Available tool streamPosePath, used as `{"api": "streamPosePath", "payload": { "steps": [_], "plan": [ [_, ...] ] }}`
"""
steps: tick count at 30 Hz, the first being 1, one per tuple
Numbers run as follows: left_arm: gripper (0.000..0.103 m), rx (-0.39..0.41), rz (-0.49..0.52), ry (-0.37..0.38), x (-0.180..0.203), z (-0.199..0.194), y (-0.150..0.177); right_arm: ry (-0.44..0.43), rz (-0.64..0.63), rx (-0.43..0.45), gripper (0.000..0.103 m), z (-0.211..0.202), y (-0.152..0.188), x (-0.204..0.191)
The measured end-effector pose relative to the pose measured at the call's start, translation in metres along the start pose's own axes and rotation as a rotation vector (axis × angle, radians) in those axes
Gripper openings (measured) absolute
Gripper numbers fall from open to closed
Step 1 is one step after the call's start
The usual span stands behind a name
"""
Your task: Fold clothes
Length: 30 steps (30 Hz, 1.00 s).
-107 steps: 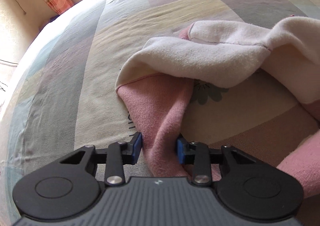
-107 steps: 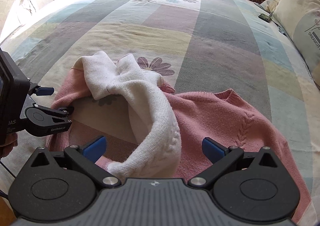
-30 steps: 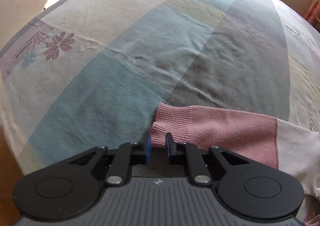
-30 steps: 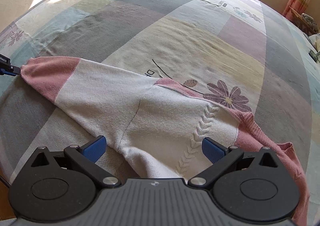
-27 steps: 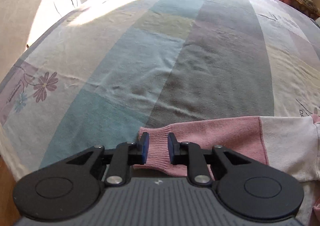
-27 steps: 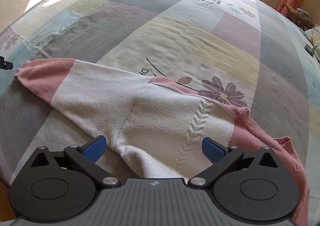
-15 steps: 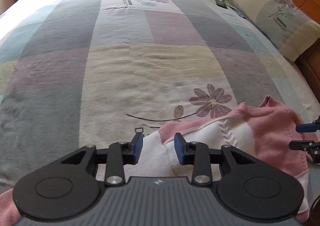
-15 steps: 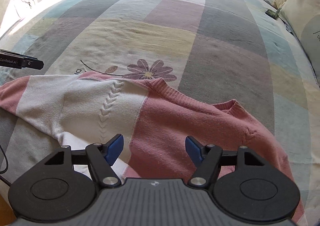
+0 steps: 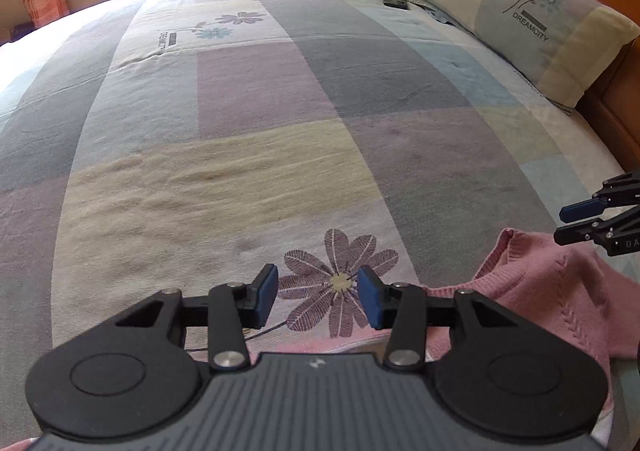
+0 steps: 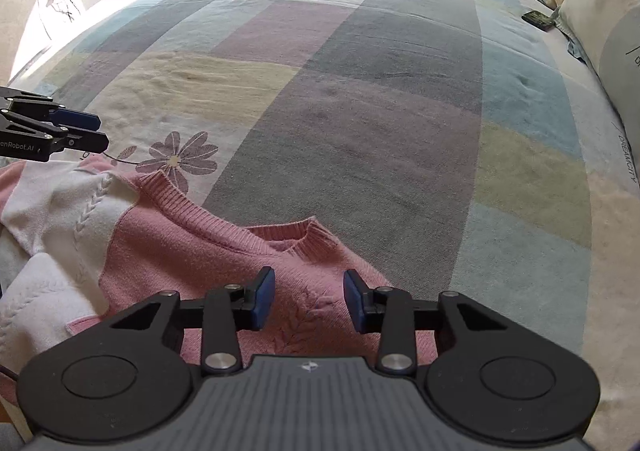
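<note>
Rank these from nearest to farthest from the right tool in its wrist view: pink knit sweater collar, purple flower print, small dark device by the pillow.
1. Pink knit sweater collar, just ahead of the right tool.
2. Purple flower print, ahead-left.
3. Small dark device, far right by the pillow.

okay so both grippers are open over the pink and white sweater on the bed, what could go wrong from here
The sweater lies bunched, white part rumpled, so a fold now may lock in creases. The right gripper hovers over mid-fabric below the collar and may pinch one layer only. The left gripper sits over bedsheet and may catch it.
</note>
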<state>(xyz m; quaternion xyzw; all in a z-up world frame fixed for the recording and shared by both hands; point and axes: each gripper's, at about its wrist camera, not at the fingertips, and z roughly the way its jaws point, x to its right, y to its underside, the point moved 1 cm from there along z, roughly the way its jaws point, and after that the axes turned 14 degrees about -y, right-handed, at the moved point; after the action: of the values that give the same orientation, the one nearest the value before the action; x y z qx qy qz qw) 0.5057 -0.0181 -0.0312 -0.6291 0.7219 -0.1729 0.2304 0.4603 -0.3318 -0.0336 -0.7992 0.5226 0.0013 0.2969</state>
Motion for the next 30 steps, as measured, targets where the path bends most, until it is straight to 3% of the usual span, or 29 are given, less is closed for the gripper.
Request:
{"api": "streamPosePath", "payload": {
  "steps": [1,3,6,10,15,17,21,24,28,30],
  "plan": [
    [0.039,-0.011,-0.007,-0.004,-0.004,0.008,-0.003,-0.005,0.016,0.002,0.043,0.006,-0.007,0.011],
    [0.039,-0.012,-0.008,0.030,-0.004,0.012,-0.004,-0.059,0.049,0.010,0.043,0.016,-0.021,0.023],
    [0.041,-0.004,-0.003,0.179,0.004,0.003,0.005,-0.167,0.028,0.026,0.042,0.026,-0.037,0.016],
    [0.041,-0.044,-0.030,0.307,0.008,-0.009,0.023,-0.222,0.012,-0.020,0.040,0.042,-0.036,0.003],
    [0.039,-0.026,-0.023,0.291,0.002,-0.006,0.032,-0.283,-0.006,-0.082,0.035,0.061,-0.034,-0.013],
    [0.039,-0.039,-0.058,0.336,-0.002,-0.001,0.030,-0.308,-0.014,-0.106,0.030,0.069,-0.033,-0.019],
    [0.039,-0.143,0.022,0.418,0.014,0.007,0.047,-0.356,-0.028,-0.156,0.018,0.084,-0.031,-0.032],
    [0.039,-0.279,0.049,0.410,0.024,0.018,0.075,-0.393,-0.039,-0.194,0.017,0.096,-0.029,-0.041],
    [0.038,-0.309,0.000,0.412,0.023,0.016,0.101,-0.413,-0.076,-0.279,0.017,0.096,0.004,-0.064],
    [0.039,-0.313,-0.028,0.416,0.020,0.016,0.102,-0.410,-0.104,-0.267,0.019,0.088,0.004,-0.069]
  ]
}}
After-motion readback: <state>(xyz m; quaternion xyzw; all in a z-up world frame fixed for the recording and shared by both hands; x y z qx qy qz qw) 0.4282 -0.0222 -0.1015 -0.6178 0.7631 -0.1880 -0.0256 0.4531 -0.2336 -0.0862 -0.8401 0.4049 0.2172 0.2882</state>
